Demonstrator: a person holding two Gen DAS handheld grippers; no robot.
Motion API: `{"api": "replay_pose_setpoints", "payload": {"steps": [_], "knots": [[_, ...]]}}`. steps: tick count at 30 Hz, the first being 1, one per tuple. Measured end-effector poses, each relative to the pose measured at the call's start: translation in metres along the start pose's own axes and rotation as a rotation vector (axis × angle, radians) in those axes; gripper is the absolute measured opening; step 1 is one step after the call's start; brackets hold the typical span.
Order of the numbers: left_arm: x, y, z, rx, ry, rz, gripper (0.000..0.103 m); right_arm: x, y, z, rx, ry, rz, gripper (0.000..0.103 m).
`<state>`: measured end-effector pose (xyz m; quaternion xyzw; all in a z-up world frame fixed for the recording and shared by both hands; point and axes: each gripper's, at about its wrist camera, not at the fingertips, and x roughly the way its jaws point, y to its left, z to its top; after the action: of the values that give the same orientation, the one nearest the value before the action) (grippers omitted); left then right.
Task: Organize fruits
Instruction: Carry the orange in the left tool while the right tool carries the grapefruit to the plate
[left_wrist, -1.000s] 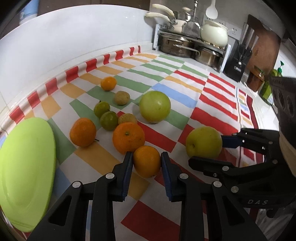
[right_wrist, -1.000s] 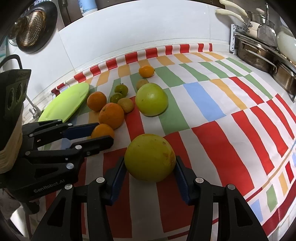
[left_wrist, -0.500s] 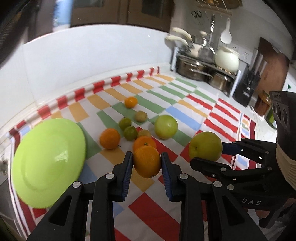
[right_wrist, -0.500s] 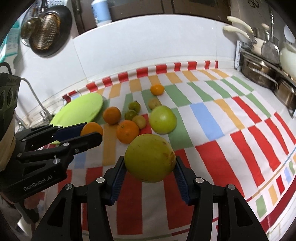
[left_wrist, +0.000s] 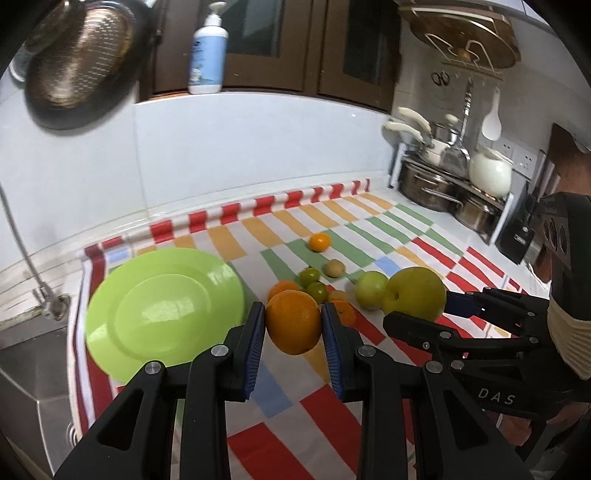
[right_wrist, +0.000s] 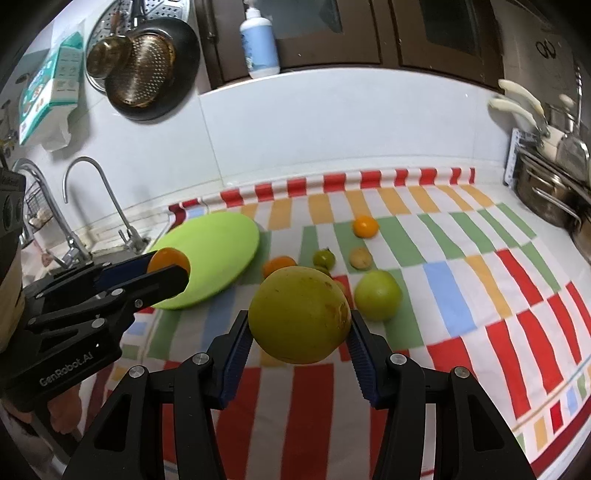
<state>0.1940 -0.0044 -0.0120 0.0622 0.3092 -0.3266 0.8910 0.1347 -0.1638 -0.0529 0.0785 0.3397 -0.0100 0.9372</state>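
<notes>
We hold round orange fruit (left_wrist: 293, 321) in left gripper (left_wrist: 293, 326), big yellow-green round fruit (right_wrist: 299, 314) in right gripper (right_wrist: 299, 332); carry both low over flat lime-green plate (left_wrist: 147, 314), set down gently, avoid rolling.

Your right gripper (right_wrist: 299, 334): blue pads clamped on a large yellow-green fruit (right_wrist: 299, 314), lifted clear of the striped cloth (right_wrist: 461, 302). Your left gripper (right_wrist: 168, 267), at the frame's left: closed on an orange (right_wrist: 168, 258), in front of the lime-green plate (right_wrist: 218, 254). On the cloth: a green round fruit (right_wrist: 377, 294) just right of the held one; small orange (right_wrist: 365, 226) nearer the wall; tan fruit (right_wrist: 360, 257); small green fruit (right_wrist: 324, 258); another orange (right_wrist: 279, 265), partly hidden. Far left: tap (right_wrist: 110, 199).
</notes>
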Motion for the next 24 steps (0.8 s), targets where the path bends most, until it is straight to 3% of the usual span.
{"api": "replay_pose_setpoints", "payload": {"steps": [9,13,17,24], "knots": [[-0.016,0.004,-0.008,-0.151,-0.037,0.191,0.031,0.01,0.008,0.02,-0.122,-0.011,0.131,0.052],[-0.021,0.002,-0.011,-0.25,-0.052,0.299,0.031,0.015,0.007,0.035,-0.189,0.035,0.225,0.052],[-0.021,0.005,-0.009,-0.284,-0.048,0.308,0.031,0.017,0.01,0.043,-0.244,0.026,0.253,0.052],[-0.027,0.028,-0.005,-0.242,-0.03,0.324,0.031,0.027,0.028,0.048,-0.198,0.026,0.28,0.052]]}}
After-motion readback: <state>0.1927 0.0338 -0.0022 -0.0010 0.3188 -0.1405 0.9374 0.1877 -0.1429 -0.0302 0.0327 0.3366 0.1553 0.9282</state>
